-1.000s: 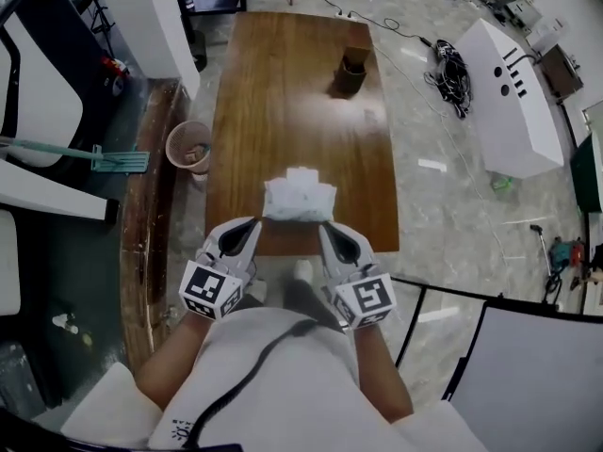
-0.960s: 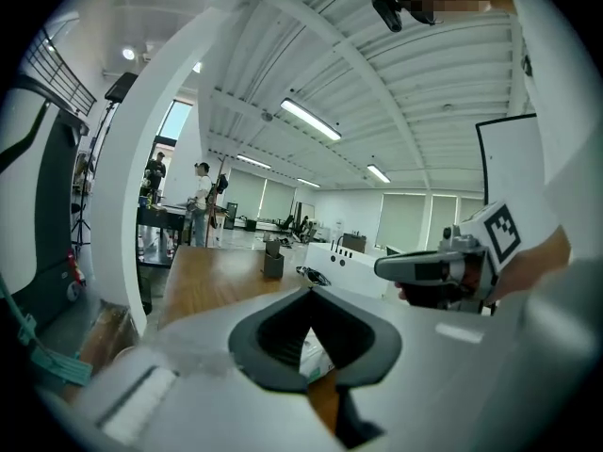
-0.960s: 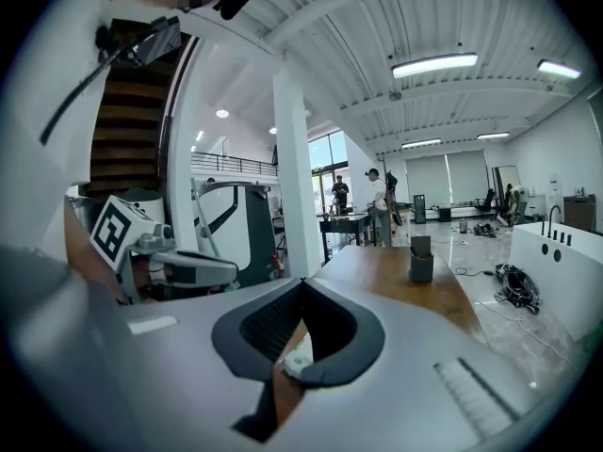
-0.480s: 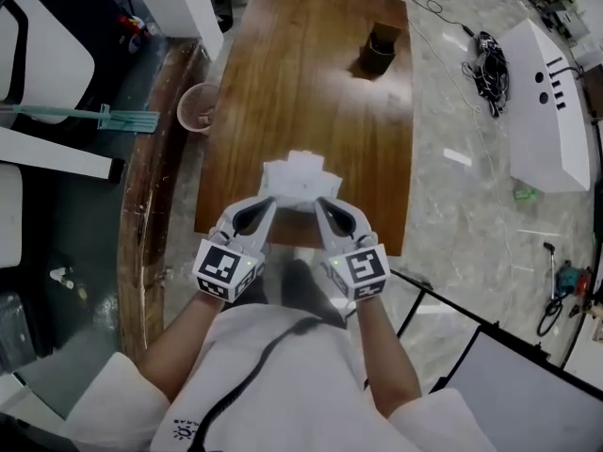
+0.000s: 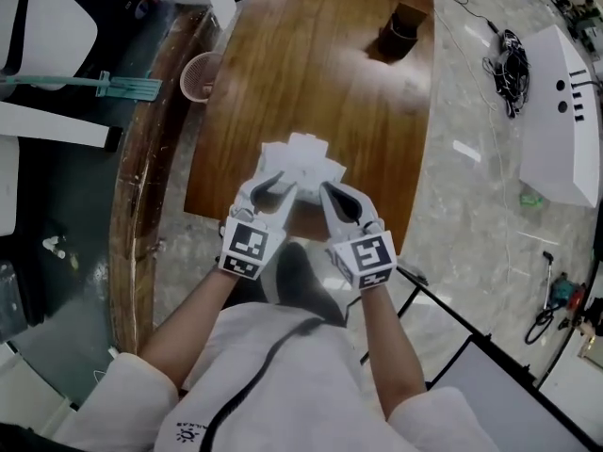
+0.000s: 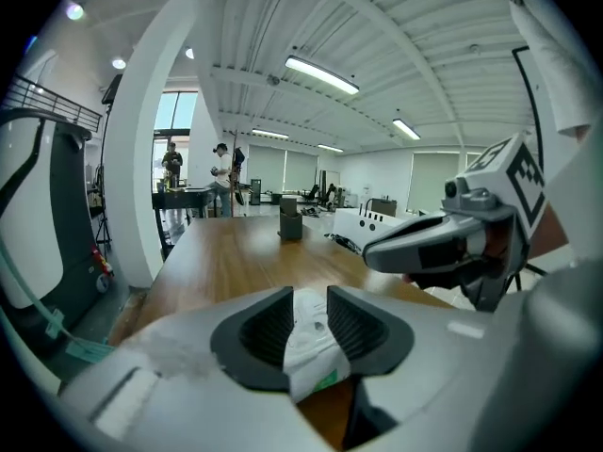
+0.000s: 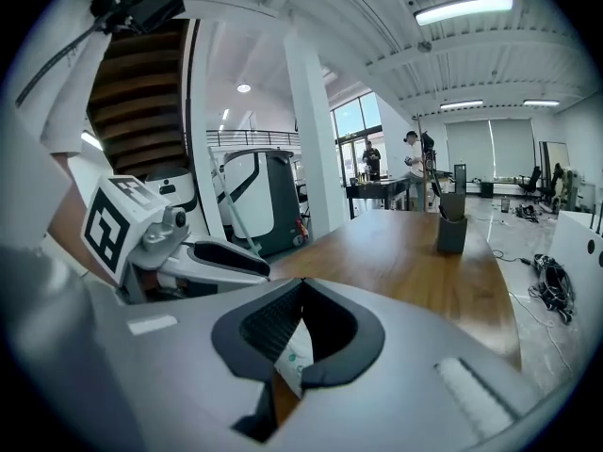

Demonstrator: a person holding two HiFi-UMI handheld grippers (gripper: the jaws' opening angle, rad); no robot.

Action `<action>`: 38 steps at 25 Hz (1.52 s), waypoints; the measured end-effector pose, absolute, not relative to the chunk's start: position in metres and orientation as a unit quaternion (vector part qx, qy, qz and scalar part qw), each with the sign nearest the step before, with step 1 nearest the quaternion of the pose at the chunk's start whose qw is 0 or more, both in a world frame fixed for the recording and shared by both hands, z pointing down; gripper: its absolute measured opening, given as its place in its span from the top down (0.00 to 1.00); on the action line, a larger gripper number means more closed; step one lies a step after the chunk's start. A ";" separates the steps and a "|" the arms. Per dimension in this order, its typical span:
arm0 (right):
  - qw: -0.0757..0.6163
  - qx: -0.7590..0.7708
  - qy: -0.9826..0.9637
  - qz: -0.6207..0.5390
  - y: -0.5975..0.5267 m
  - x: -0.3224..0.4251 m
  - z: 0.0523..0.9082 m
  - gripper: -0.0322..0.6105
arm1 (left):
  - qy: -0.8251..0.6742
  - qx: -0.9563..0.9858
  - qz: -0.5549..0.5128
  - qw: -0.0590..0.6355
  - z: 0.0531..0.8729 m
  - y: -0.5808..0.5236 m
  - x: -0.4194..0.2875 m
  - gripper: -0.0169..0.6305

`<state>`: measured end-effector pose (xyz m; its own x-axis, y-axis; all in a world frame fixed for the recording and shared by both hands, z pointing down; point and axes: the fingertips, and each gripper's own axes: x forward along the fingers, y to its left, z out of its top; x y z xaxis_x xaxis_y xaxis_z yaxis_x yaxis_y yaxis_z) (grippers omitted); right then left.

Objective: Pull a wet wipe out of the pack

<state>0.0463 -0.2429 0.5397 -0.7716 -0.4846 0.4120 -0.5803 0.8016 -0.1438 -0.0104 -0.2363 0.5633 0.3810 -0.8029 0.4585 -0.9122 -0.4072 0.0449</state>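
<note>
A white wet wipe pack (image 5: 301,163) lies at the near end of the wooden table (image 5: 311,73), with both grippers at its near edge. My left gripper (image 5: 275,188) has its jaws opening. The pack (image 6: 309,332) shows in the gap between them, and the pads do not clamp it. My right gripper (image 5: 330,196) is shut on the pack's near right edge. In the right gripper view its jaws (image 7: 301,290) meet at the tips with the white wrapper (image 7: 294,351) pinched below.
A dark cup (image 5: 403,28) stands at the table's far end. On the floor are a pink basket (image 5: 198,75) and a mop (image 5: 122,88) to the left, and cables (image 5: 513,59) and a white cabinet (image 5: 565,111) to the right. People (image 6: 221,172) stand far off.
Both grippers have come down and forward with the pack, which now rests on the table. The left jaws have spread apart; the right jaws stay closed on the pack.
</note>
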 end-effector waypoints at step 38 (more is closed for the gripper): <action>0.321 0.171 -0.924 0.116 -0.261 0.001 0.615 0.80 | -0.603 0.738 0.193 0.233 0.638 -0.260 -0.057 0.96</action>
<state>0.0012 -0.2613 0.6146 -0.7351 -0.2422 0.6332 -0.3910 0.9145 -0.1042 -0.0567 -0.2596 0.6378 0.1979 -0.8003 0.5660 -0.9802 -0.1644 0.1102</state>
